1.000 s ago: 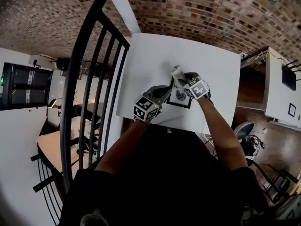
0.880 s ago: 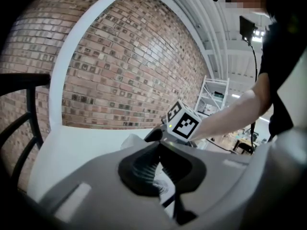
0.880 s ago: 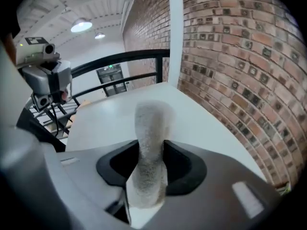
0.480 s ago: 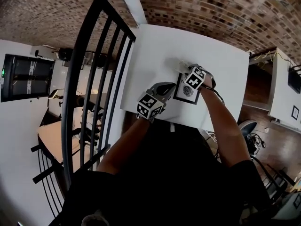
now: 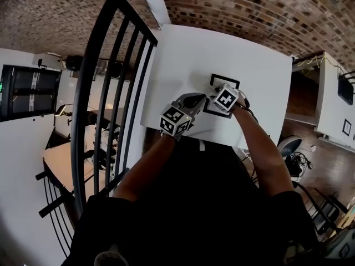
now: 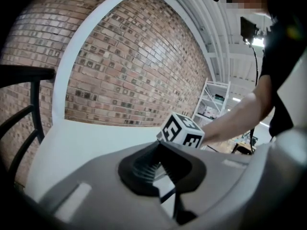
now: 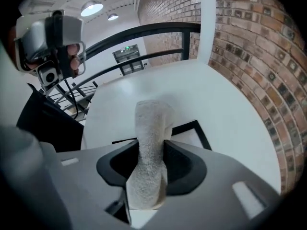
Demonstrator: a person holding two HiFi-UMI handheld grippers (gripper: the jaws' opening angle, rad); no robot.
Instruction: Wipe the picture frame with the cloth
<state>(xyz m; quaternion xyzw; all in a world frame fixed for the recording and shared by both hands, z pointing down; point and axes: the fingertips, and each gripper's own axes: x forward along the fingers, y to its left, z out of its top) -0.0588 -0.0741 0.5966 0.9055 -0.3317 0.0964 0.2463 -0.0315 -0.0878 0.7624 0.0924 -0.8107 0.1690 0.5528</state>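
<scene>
A black picture frame (image 5: 224,80) with a white mat lies flat on the white table (image 5: 183,54). My right gripper (image 5: 221,93) is shut on a rolled beige cloth (image 7: 151,143); the cloth's end rests on the frame's black border (image 7: 199,128). In the head view the marker cube hides the cloth. My left gripper (image 5: 198,98) sits at the frame's left side. Its jaws are shut on the frame's edge (image 6: 165,195), with the right gripper's cube (image 6: 181,131) just beyond them.
A black metal railing (image 5: 111,65) runs along the table's left edge, with a lower floor visible past it. A brick wall (image 5: 249,10) rises behind the table. The table's near edge lies just under my forearms. A white shelf unit (image 6: 211,104) stands far off.
My right gripper has drawn the cloth from beyond the frame's far corner back over the frame toward me; the frame's far border now shows past the cube. The left gripper stays at the frame's left edge.
</scene>
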